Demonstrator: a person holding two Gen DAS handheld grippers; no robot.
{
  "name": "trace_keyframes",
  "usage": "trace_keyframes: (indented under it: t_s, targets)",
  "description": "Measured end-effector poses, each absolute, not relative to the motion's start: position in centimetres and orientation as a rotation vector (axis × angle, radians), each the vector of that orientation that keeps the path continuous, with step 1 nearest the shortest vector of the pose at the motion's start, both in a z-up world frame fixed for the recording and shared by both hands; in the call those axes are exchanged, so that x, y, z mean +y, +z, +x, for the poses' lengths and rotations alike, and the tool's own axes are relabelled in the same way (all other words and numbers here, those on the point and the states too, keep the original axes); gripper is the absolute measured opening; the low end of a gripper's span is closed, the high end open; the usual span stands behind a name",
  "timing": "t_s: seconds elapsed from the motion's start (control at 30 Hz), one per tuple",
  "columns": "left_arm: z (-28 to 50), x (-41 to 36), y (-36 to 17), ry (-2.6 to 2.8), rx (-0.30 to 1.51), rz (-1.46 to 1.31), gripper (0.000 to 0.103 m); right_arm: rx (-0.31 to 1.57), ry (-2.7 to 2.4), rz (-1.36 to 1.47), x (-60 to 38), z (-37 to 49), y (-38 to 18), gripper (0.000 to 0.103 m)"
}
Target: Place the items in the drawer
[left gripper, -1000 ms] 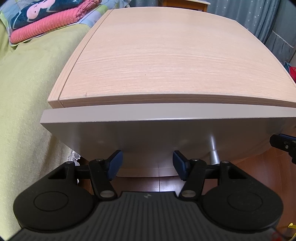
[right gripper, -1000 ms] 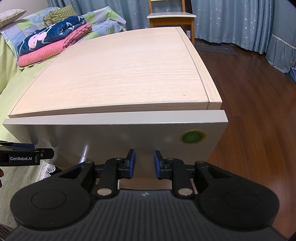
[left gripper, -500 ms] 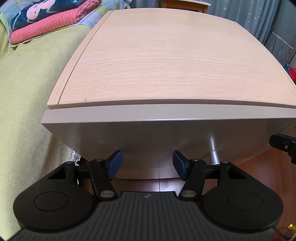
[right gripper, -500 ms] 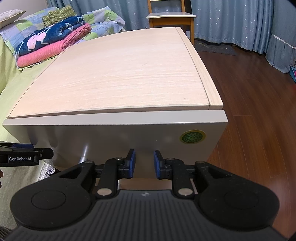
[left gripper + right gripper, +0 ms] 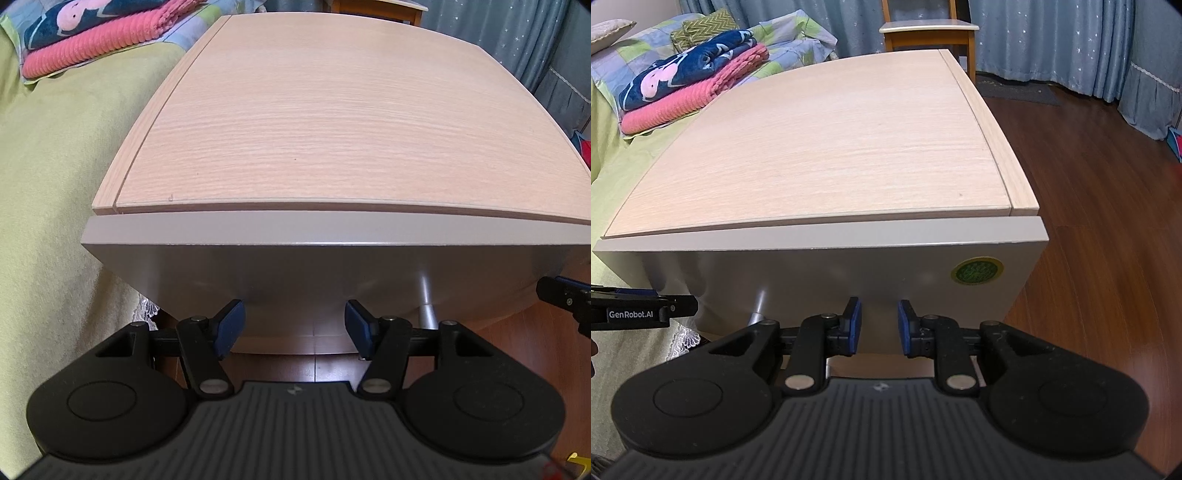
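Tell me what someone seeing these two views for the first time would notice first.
The big light-wood nightstand top fills both views, with its grey drawer front just ahead of the grippers. The left gripper and right gripper both sit open and empty near that front. Folded pink and navy blankets lie on the bed at far left.

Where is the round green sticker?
In the right wrist view, the round green sticker sits on the grey drawer front, near its top right corner, just below the light wooden cabinet top and above the right gripper.
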State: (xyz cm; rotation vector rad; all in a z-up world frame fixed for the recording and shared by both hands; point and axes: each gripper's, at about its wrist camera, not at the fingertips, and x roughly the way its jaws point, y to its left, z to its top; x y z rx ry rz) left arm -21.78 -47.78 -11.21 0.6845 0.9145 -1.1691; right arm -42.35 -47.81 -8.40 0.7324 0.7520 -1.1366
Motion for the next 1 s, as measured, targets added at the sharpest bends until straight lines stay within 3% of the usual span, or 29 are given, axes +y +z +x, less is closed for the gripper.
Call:
trace_keyframes:
  t_s: [0.3, 0.6, 0.7, 0.77, 1.0]
  targets:
    - [-22.9, -45.8, -10.8, -1.188, 0.908, 0.683, 0.062, 0.753, -1.137, 0.661, -46.6, -42.2, -7.4, 0.02]
    - [-25.4, -42.1, -8.5, -1.173, 0.851, 0.69, 0.066, 0.745, -1.12, 0.64, -43.8, -43.0, -5.1, 0.039]
    - [-25.7, -40.8, -7.7, -1.168, 0.836, 0.68, 0.068, 0.746, -1.118, 0.641, -42.9, -43.3, -4.3, 0.049]
    - [-25.7, -39.9, -7.4, -1.162, 0.825, 0.673, 0.068, 0.744, -1.116, 0.638, -42.3, -43.5, -3.6, 0.066]
    - [-26.5, -37.5, -4.5, -1.163, 0.773, 0.632, 0.076, 0.725, -1.126, 0.608, -40.4, -44.1, -1.2, 0.09]
